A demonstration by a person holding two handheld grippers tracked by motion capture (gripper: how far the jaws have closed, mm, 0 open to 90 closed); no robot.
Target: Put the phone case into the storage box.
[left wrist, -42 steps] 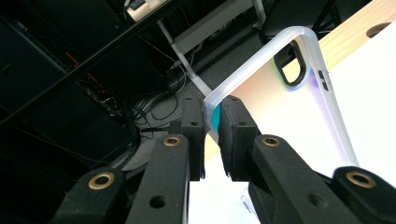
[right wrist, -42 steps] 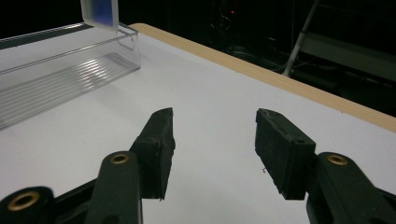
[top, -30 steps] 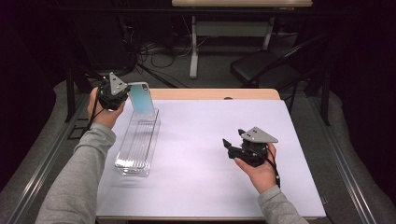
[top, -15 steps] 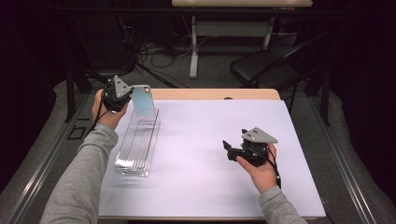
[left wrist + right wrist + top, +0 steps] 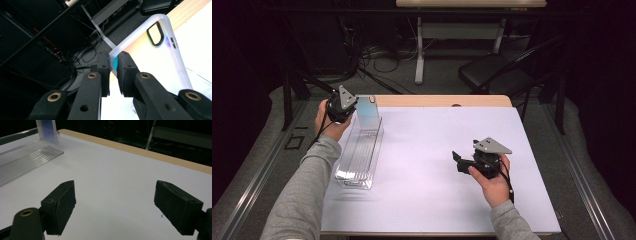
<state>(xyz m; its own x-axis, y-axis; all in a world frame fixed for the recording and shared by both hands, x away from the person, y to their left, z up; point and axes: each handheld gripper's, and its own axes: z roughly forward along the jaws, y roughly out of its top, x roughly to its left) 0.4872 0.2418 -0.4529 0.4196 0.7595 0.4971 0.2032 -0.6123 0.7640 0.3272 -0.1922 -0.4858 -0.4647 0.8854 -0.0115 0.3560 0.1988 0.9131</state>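
Observation:
A translucent phone case (image 5: pixel 368 114) with a bluish sheen stands upright at the far end of a clear plastic tray (image 5: pixel 357 167). My left gripper (image 5: pixel 355 107) is shut on the case's upper corner; in the left gripper view the pads (image 5: pixel 126 72) pinch the case (image 5: pixel 152 60) at its rim. From the right gripper view the case (image 5: pixel 46 127) dips behind the tray's (image 5: pixel 30 152) end wall. My right gripper (image 5: pixel 460 162) hovers low over the white table at the right, open. Its jaws (image 5: pixel 115 205) have just been opening, with nothing between them.
The white tabletop (image 5: pixel 432 140) ends in a wooden strip (image 5: pixel 442 101) at the far side. Beyond it stand a black chair (image 5: pixel 497 75) and a table leg with cables on the floor. A dark rail runs along the table's left side.
My left hand has lowered the phone case toward the tray's far end. The right hand has kept its place, its jaws a little wider apart.

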